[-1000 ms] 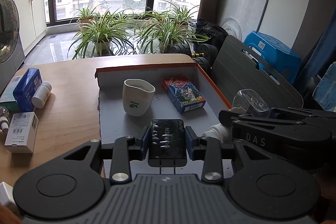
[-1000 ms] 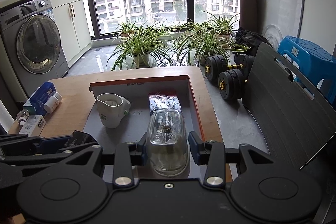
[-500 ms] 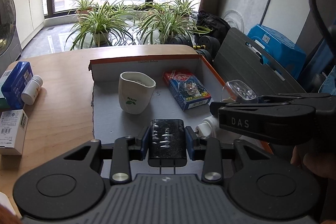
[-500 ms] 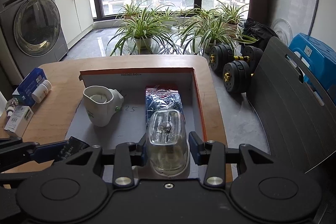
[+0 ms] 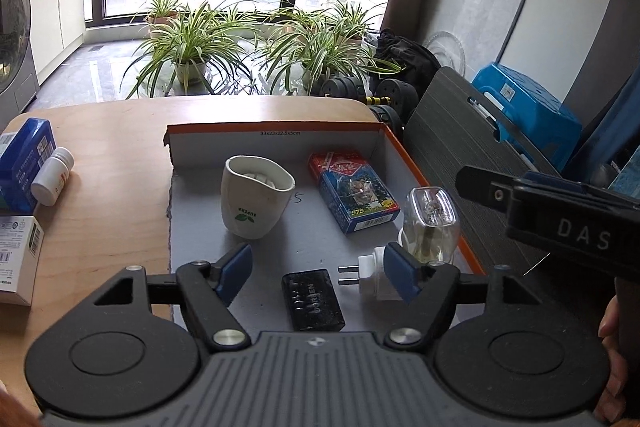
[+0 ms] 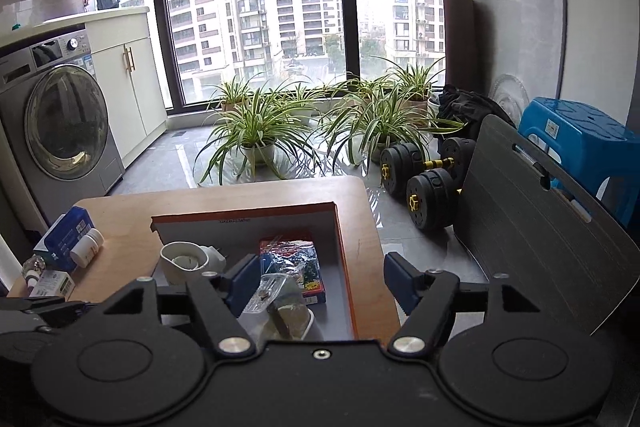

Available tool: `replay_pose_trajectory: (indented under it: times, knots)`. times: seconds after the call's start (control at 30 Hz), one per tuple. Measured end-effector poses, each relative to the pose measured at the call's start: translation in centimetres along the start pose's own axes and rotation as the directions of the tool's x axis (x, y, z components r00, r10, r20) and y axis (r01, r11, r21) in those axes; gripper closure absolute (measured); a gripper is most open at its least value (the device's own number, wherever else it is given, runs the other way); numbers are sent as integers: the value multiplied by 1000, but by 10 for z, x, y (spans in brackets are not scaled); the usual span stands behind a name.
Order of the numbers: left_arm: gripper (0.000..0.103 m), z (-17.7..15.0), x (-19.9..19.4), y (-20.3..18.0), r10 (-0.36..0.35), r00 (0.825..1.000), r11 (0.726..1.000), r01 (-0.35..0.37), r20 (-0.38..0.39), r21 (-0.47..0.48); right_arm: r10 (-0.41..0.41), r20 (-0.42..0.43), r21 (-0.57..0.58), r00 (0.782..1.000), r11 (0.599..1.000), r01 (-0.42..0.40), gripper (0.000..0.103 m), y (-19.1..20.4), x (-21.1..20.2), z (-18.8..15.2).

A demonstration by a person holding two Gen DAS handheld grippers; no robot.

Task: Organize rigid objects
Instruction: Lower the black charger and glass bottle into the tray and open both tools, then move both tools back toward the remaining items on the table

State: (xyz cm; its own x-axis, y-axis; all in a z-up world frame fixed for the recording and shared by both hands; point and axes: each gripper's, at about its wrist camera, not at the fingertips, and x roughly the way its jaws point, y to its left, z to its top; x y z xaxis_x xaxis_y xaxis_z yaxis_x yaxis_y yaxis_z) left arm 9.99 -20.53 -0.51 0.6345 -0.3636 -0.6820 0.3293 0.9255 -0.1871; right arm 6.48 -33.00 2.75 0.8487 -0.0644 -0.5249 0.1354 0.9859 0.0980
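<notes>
An orange-rimmed cardboard tray point(image 5: 276, 129) holds a white cup point(image 5: 256, 203), a blue-and-red card box point(image 5: 354, 193), a small black box point(image 5: 314, 301) and a clear bottle on a white plug point(image 5: 430, 227). My left gripper point(image 5: 320, 271) hovers over the tray's near end, its jaws opening. The black box lies loose on the tray floor between the fingers, touched by neither. My right gripper point(image 6: 322, 279) is also opening, above the clear bottle point(image 6: 276, 303), which rests in the tray near its left finger. From the left wrist view, the right gripper point(image 5: 476, 183) hangs beside the tray's right rim.
On the wooden table point(image 5: 120, 155) left of the tray lie a blue box point(image 5: 24, 155), a white pill bottle point(image 5: 52, 177) and a white carton point(image 5: 16, 259). A grey chair back point(image 6: 540, 227) stands right of the table. Dumbbells point(image 6: 420, 175) and potted plants point(image 6: 256, 131) are on the floor beyond.
Both grippers went from shut to open. The left let go of the black box and the right let go of the clear bottle; both now lie in the tray. The right gripper lifted slightly.
</notes>
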Motion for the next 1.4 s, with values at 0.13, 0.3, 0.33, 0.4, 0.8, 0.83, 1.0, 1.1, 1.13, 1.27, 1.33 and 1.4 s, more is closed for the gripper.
replay_pose_trajectory:
  times: [0.13, 0.3, 0.33, 0.4, 0.8, 0.83, 1.0, 1.1, 1.13, 1.27, 1.33, 1.4]
  knots:
    - [20, -4, -19, 7, 55, 998, 998, -55, 28, 3, -15, 32, 62, 999, 998, 13, 12, -3, -13, -24]
    - [17, -14, -44, 22, 109, 992, 994, -109, 60, 4, 44, -18, 68, 999, 997, -42, 10, 19, -13, -58]
    - [17, -17, -49, 25, 118, 991, 993, -119, 63, 5, 35, -25, 41, 999, 999, -34, 9, 27, -12, -63]
    - [17, -22, -58, 32, 132, 989, 991, -133, 66, 3, 17, -34, -5, 999, 1000, -17, 9, 41, -6, -71]
    - [12, -53, -101, 80, 219, 972, 975, -215, 88, -53, 13, 8, -97, 1000, 995, -12, 9, 84, -7, -74]
    - [12, -54, -104, 83, 226, 970, 974, -222, 92, -57, 11, 26, -108, 1000, 994, -8, 9, 90, -13, -74]
    - [12, -67, -119, 110, 275, 957, 958, -265, 93, -105, 85, 18, -114, 996, 990, -83, 5, 113, -29, -71]
    - [12, -77, -125, 124, 298, 951, 950, -287, 79, -121, 120, -5, -128, 993, 985, -120, 4, 132, -37, -73]
    - [12, -81, -127, 129, 302, 950, 948, -291, 75, -125, 130, -18, -133, 991, 982, -131, 4, 138, -39, -75]
    - [12, -93, -130, 145, 320, 946, 940, -310, 53, -141, 174, -73, -139, 982, 973, -182, 4, 159, -42, -85]
    - [12, -97, -130, 149, 322, 946, 939, -312, 50, -146, 187, -91, -146, 978, 969, -199, 4, 168, -43, -89]
    - [12, -99, -130, 154, 321, 946, 939, -312, 51, -143, 190, -100, -165, 977, 965, -204, 4, 175, -44, -93]
